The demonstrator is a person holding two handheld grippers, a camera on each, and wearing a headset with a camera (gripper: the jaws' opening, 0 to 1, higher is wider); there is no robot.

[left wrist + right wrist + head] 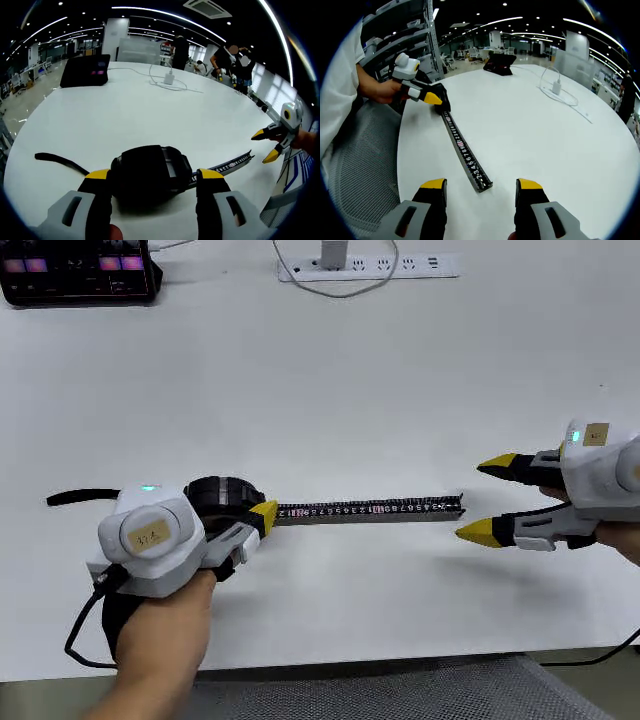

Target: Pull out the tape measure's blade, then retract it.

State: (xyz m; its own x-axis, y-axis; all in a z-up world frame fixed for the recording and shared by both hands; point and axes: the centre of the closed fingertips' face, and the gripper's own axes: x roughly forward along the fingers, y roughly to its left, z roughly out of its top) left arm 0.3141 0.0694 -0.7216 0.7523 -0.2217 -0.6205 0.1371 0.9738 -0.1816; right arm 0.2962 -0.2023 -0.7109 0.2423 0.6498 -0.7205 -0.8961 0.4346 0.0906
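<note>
Jaws of the left gripper (240, 505) are closed against the two sides of the black tape measure (222, 498), pinning its case on the white tabletop (330, 380). In the left gripper view the yellow-tipped jaws flank the case with no gap to be seen. The right gripper (487, 498) has its jaws wide apart and holds nothing.

The blade (370, 508) is drawn out of the case and lies flat on the tabletop, running toward the right gripper. Its free end (458, 506) sits just short of the open jaws and touches neither. In the right gripper view it lies ahead of them and roughly in line with the gap.

With the pull-out apparently done, retraction looks like what remains, and that is where trouble may come. Nothing restrains the blade's end, so a spring return could whip it back and slam the hook into the case. That jolt might twist the case in the left jaws. The flat-lying end would also be awkward to pinch for a guided return, and a clumsy grab might kink the blade.

A black wrist strap (80, 497) trails from the case on the side away from the blade. A power strip (370, 265) and a dark device with a lit screen (75, 270) sit at the far edge, well apart. Nothing stands in the blade's path.
</note>
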